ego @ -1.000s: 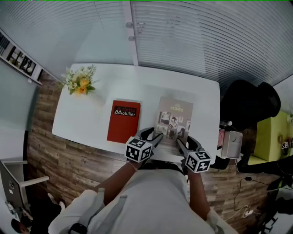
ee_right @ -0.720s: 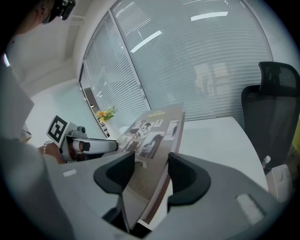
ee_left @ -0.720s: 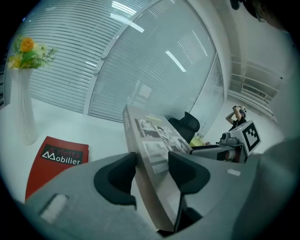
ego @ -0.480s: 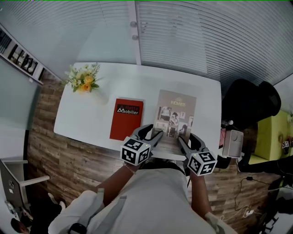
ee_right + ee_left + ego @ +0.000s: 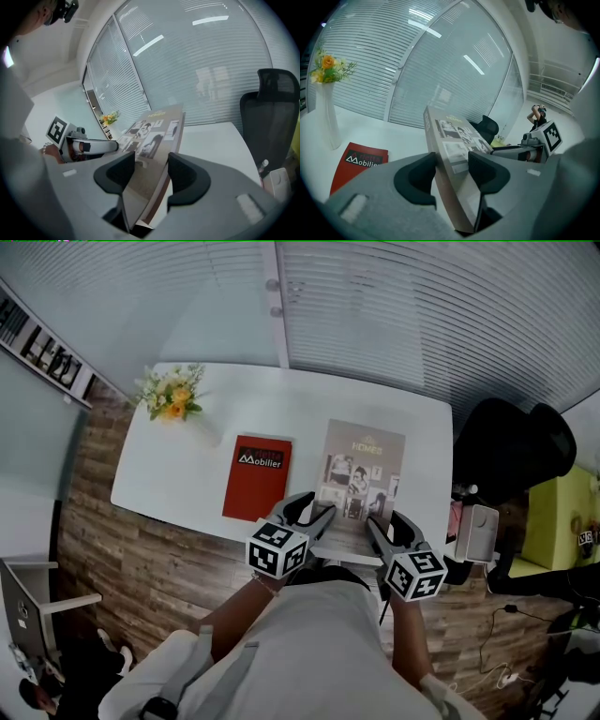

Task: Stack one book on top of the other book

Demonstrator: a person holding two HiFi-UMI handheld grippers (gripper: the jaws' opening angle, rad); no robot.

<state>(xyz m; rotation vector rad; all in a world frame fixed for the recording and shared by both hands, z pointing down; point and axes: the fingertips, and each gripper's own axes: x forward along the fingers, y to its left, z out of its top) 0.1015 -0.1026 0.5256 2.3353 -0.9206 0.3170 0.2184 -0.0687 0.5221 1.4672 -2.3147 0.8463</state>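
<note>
Grip: left gripper (image 5: pixel 317 506), right gripper (image 5: pixel 384 520) each pinch grey book (image 5: pixel 362 465) between their jaws | looks stiff, slick-ish; corners seem fine

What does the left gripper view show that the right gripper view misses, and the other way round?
Only the left: the red book lying flat, and the right tool. Only the right: the left tool. Both: the photo-cover book, clamped in that view's own tool, plus the slatted blinds.
</note>
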